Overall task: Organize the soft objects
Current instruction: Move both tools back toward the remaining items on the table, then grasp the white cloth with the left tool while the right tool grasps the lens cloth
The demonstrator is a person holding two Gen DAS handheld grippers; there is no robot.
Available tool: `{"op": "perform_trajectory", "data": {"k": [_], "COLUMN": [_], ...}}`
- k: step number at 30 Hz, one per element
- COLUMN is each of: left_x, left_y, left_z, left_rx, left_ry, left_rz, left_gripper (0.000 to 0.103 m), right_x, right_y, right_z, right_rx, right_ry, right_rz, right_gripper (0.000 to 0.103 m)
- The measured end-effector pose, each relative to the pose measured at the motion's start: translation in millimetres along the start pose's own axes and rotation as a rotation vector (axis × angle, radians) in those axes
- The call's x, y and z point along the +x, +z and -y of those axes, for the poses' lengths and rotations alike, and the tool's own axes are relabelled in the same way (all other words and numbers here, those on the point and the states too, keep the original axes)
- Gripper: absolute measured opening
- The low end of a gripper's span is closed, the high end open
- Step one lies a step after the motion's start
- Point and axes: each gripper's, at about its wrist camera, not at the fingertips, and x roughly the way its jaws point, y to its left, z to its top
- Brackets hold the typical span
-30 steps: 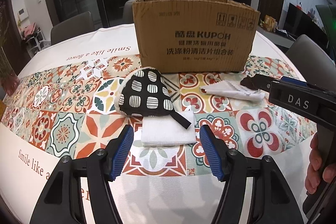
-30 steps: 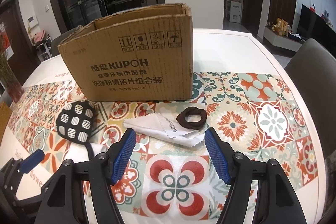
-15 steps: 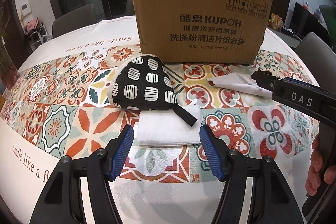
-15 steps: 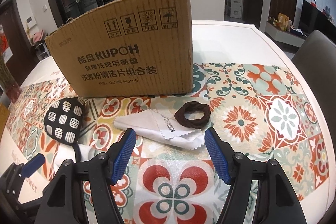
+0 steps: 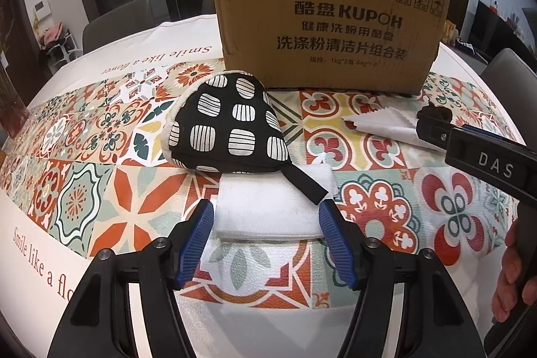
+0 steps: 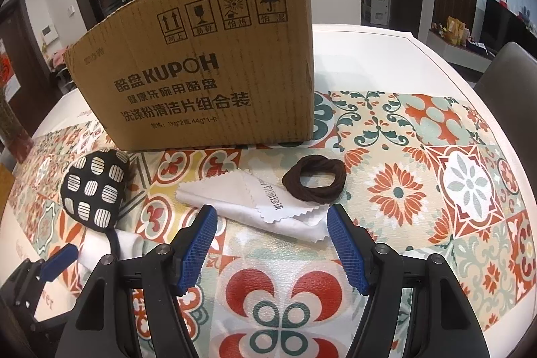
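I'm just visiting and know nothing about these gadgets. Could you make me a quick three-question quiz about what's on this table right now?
1. True or false: the left gripper is squeezing the folded white towel.
2. Which item lies nearest the brown hair tie? A) the black-and-white patterned pouch B) the white cleaning cloth with zigzag edges C) the folded white towel
3. What rests across the folded white towel's top right corner?

Key
1. False: the jaws stand open, either side of the towel's near edge.
2. B.
3. The pouch's black strap.
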Motion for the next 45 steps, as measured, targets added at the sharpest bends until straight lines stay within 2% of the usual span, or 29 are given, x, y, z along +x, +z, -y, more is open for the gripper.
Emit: {"op": "perform_trajectory", "data": {"k": [7, 18, 26, 29, 31, 33, 36, 38, 45], "left_x": [6.0, 8.6, 7.8, 7.1, 7.1, 6.6, 5.4, 5.4, 5.6], "left_y": [-2.5, -4.2, -5.9, -6.5, -6.5, -6.8, -6.9, -6.1, -2.2], "left_z": [5.0, 4.4, 5.2, 7.6, 6.9, 8.0, 9.8, 9.2, -0.4], "left_rx": [0.035, 0.033, 0.026, 0.032, 0.016, 0.014, 0.017, 0.011, -0.035], "left_ry": [0.008, 0.003, -0.024, -0.032, -0.052, -0.059, -0.066, -0.069, -0.094], "left_rz": [-0.003, 0.006, 0.014, 0.018, 0.013, 0.012, 0.012, 0.007, -0.029], "left_gripper": [0.064, 0.065, 0.051, 0.045, 0.04, 0.031, 0.018, 0.011, 0.008], "right_x": [6.9, 25.0, 34.2, 34.1, 32.3, 31.0, 27.9, 26.0, 9.7], "right_y": [-2.5, -0.8, 2.6, 2.3, 1.5, 1.5, 1.0, 0.7, -2.4], "right_z": [-0.7, -4.3, -12.4, -13.8, -12.8, -12.5, -12.6, -11.6, -11.9], "right_rx": [-0.006, -0.028, -0.078, -0.087, -0.083, -0.091, -0.102, -0.095, -0.077], "right_ry": [-0.002, -0.022, -0.07, -0.084, -0.087, -0.087, -0.075, -0.063, -0.028], "right_rz": [-0.01, -0.025, -0.015, -0.012, -0.012, -0.013, -0.023, -0.033, -0.039], "right_gripper": [0.069, 0.069, 0.068, 0.061, 0.051, 0.036, 0.02, 0.017, 0.016]}}
